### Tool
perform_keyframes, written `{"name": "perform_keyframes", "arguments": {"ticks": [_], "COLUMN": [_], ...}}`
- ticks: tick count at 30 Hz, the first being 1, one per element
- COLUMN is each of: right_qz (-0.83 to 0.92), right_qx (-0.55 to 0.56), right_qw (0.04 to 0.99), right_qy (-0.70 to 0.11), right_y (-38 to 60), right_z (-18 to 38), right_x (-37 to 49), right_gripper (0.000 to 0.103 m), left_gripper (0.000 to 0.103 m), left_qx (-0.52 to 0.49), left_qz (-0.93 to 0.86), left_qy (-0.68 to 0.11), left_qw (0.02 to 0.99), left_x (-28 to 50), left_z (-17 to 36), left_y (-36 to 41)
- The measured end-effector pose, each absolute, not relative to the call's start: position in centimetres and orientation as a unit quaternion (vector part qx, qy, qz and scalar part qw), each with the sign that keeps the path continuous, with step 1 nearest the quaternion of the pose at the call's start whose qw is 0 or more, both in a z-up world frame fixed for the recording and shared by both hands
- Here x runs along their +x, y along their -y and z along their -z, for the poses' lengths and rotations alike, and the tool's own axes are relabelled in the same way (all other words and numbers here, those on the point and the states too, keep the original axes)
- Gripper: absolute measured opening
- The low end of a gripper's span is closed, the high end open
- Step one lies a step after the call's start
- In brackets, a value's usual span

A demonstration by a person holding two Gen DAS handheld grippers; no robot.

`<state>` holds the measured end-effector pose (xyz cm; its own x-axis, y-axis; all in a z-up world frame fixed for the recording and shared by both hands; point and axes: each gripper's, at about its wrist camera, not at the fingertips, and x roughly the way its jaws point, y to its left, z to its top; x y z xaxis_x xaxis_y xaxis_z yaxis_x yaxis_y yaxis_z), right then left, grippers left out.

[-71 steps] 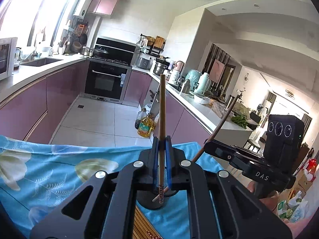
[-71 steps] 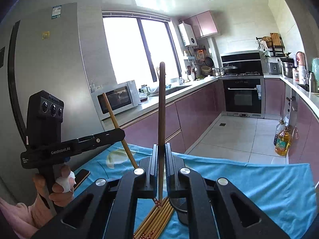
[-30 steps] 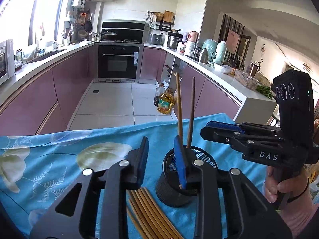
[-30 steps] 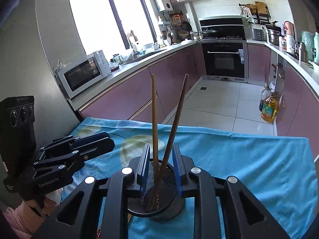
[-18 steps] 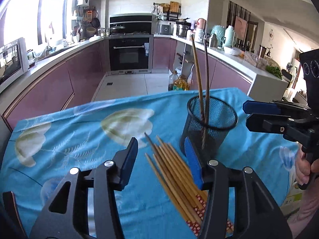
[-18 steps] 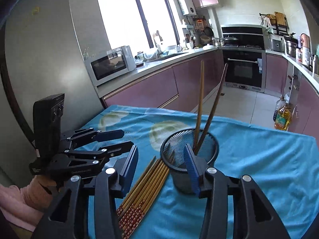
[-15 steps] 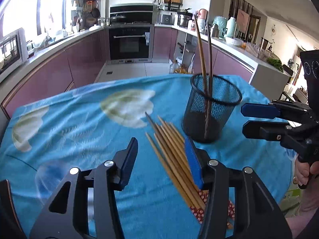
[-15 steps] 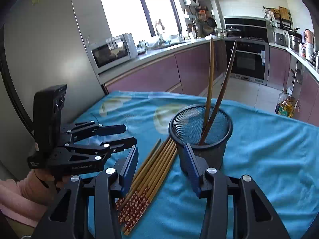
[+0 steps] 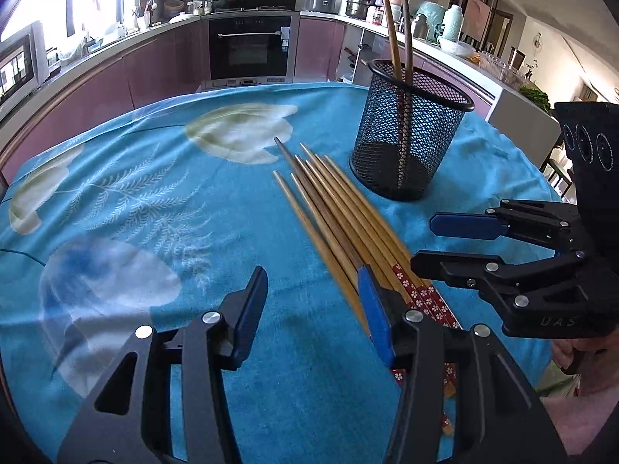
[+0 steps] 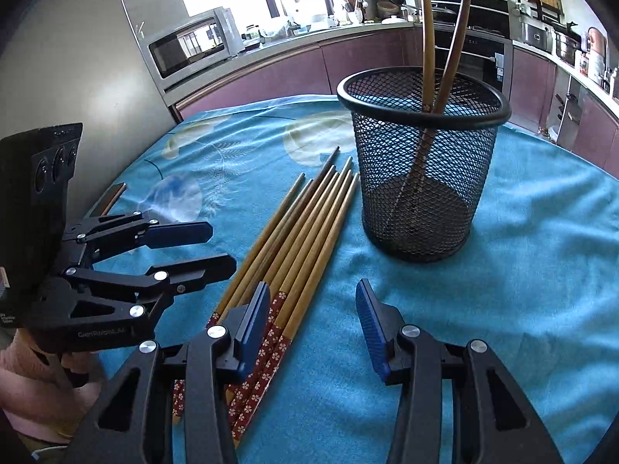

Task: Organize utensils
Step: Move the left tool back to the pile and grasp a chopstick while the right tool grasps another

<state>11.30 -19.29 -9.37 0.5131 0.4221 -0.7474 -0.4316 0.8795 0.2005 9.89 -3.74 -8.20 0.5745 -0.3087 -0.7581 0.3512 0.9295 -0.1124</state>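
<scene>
Hovering with both grippers spread wide and empty over the chopsticks on the table.

Nearest, we see our left gripper [image 9: 313, 301] with nothing between its blue pads, its right finger [image 9: 373, 315] over the patterned handle ends of the loose chopsticks [image 9: 340, 212]; our right gripper [image 10: 311, 324] gapes likewise, its left finger [image 10: 253, 323] above the same ends. The bundle lies side by side on the blue tablecloth [image 9: 154, 193], its long axis running from us toward the tapered tips just beside the mesh holder [image 10: 421, 162]. We judge both grippers about equally near, each needing a small sideways shift to straddle one stick. Beyond, two chopsticks [image 10: 445, 38] stand in the holder; open cloth surrounds it.
</scene>
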Motion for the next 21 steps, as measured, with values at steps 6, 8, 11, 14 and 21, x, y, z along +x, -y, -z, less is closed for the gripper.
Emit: {"name": "perform_keyframes", "arguments": {"ticks": [6,8,11,14,21], "right_qz": [-0.237,-0.235,-0.231,-0.23,-0.221], "right_qx": [-0.003,-0.005,-0.011,-0.013,-0.022], "right_qw": [0.87,0.87,0.871,0.872,0.873], "right_qy": [-0.432,-0.433,-0.434,-0.433,-0.434], "right_y": [19.3,19.32,19.1,19.02,18.83], "right_z": [9.69,9.87,10.13,10.19,10.21], "right_x": [11.51,11.47,11.52,11.6,11.83], "right_gripper": [0.044,0.043,0.043,0.042,0.039], "left_gripper": [0.048,0.048,0.049,0.049,0.05], "left_qx": [0.032,0.029,0.03,0.032,0.037], "left_qz": [0.181,0.183,0.182,0.18,0.176], "left_qy": [-0.429,-0.43,-0.429,-0.43,-0.433], "left_qw": [0.884,0.884,0.884,0.884,0.884], "left_x": [9.92,10.01,10.05,10.15,10.48], "left_z": [8.75,8.85,8.95,9.14,9.29], "left_y": [4.18,4.18,4.23,4.25,4.13]}}
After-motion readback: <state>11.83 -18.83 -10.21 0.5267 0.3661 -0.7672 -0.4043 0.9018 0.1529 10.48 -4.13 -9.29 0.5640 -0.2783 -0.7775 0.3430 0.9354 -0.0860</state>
